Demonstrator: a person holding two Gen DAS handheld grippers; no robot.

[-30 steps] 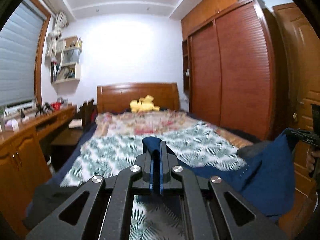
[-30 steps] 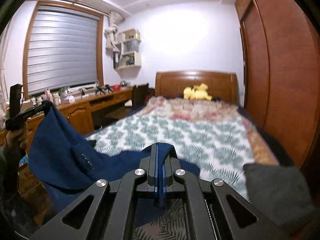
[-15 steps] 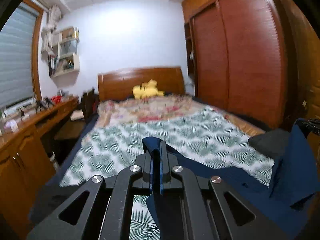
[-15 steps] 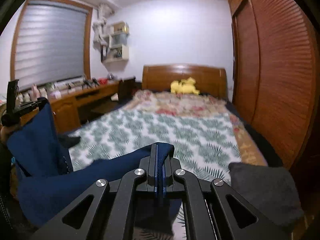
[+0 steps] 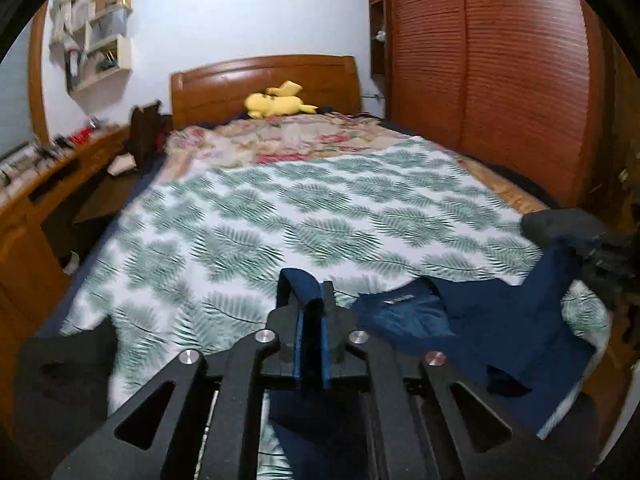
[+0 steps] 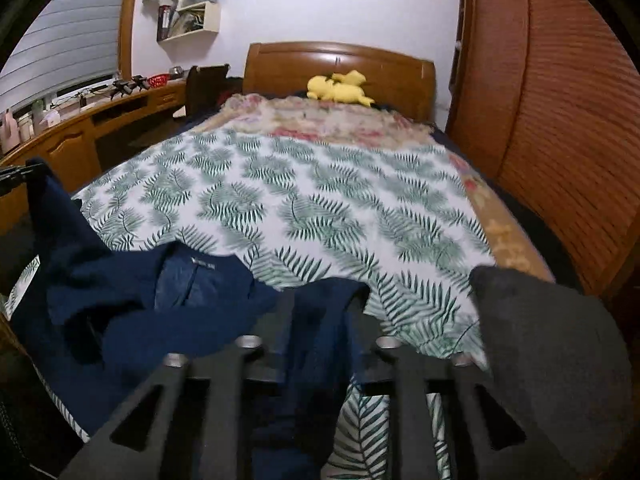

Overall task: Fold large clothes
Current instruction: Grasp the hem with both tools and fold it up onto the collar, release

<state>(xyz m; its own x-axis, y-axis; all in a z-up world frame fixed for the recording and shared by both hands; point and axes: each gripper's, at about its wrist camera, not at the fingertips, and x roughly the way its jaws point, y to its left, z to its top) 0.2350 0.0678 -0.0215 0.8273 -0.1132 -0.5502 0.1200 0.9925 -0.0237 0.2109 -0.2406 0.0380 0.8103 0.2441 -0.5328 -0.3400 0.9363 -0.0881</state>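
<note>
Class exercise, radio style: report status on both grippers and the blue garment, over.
Left gripper easing open, blue garment between its pads. Right gripper opening, cloth in gap. Garment slumped on bedspread. Grey cushion nearby.

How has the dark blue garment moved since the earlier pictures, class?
Yes. The dark blue garment has come down from hanging between the grippers onto the leaf-print bedspread; the right gripper has just been opening around its fabric.

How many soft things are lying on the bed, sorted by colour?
Blue: 1, the navy garment
Grey: 1, the dark grey cloth at the bed's near corner
Yellow: 1, the plush toy by the headboard
Total: 3, not counting the bed covers
</note>
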